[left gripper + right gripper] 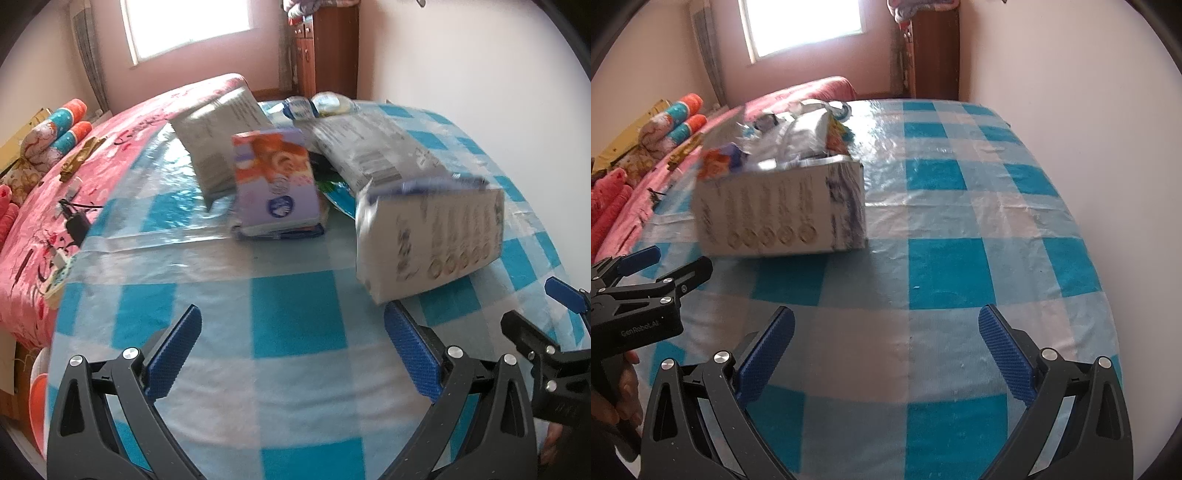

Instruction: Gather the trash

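A white cardboard box (432, 236) stands open-topped on the blue checked tablecloth (295, 314); in the right wrist view the box (783, 214) holds silver wrappers (805, 136). Beyond it in the left wrist view lie a purple and orange packet (277, 181), a grey foil bag (218, 140), a long grey carton (373, 144) and small plastic tubs (325, 103). My left gripper (291, 347) is open and empty, just short of the box. My right gripper (886, 350) is open and empty over bare cloth, right of the box.
A bed with a pink cover (55, 206) runs along the table's left side, with rolled towels (62, 129) and a black charger (75, 221) on it. A wooden cabinet (328, 51) stands at the back. A white wall (1071, 92) borders the table's right side.
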`<action>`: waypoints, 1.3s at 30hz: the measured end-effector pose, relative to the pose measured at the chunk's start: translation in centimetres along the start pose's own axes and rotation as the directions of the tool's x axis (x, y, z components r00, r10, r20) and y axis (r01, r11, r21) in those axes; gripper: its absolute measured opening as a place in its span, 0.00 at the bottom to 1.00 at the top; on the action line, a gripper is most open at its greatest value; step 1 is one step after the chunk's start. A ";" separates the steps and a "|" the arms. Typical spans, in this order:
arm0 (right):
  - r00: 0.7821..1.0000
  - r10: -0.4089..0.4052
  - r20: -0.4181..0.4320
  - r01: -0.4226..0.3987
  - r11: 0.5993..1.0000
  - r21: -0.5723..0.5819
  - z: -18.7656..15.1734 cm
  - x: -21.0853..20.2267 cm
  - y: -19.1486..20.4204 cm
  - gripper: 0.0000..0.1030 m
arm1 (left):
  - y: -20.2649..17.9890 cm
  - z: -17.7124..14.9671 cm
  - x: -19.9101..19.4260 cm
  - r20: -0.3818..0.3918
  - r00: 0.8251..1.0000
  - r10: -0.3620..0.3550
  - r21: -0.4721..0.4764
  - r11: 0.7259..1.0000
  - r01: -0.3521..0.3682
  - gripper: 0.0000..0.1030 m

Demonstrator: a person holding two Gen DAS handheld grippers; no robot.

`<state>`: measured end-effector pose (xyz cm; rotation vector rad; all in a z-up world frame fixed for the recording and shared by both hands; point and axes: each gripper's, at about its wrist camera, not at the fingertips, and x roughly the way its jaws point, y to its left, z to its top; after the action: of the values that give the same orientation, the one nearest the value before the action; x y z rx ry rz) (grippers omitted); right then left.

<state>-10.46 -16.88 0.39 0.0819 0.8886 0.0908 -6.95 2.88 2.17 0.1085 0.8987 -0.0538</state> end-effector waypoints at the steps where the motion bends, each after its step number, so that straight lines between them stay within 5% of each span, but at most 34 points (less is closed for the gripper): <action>1: 1.000 0.005 0.015 -0.005 1.000 -0.005 0.0 -0.5 0.1 0.96 | 0.4 -0.2 -0.6 0.014 1.000 0.001 -0.002 1.000 -0.001 0.97; 11: 0.977 0.003 0.211 0.004 0.999 -0.034 0.9 -8.0 1.9 0.96 | 2.1 -0.6 -7.1 0.166 0.984 0.063 0.017 0.998 -0.067 0.97; 21: 0.943 0.030 0.332 -0.002 0.996 -0.084 1.7 -14.3 4.1 0.96 | 2.9 -0.5 -12.9 0.318 0.940 0.128 0.022 0.990 -0.142 0.97; 39: 0.907 0.037 0.420 0.033 0.987 -0.160 1.1 -18.7 6.9 0.96 | 4.3 -0.9 -16.9 0.397 0.907 0.142 -0.021 0.989 -0.146 0.97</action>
<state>-21.65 -12.19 16.24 -0.0513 0.4435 0.1418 -17.76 7.31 15.16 0.1661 0.4804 0.0571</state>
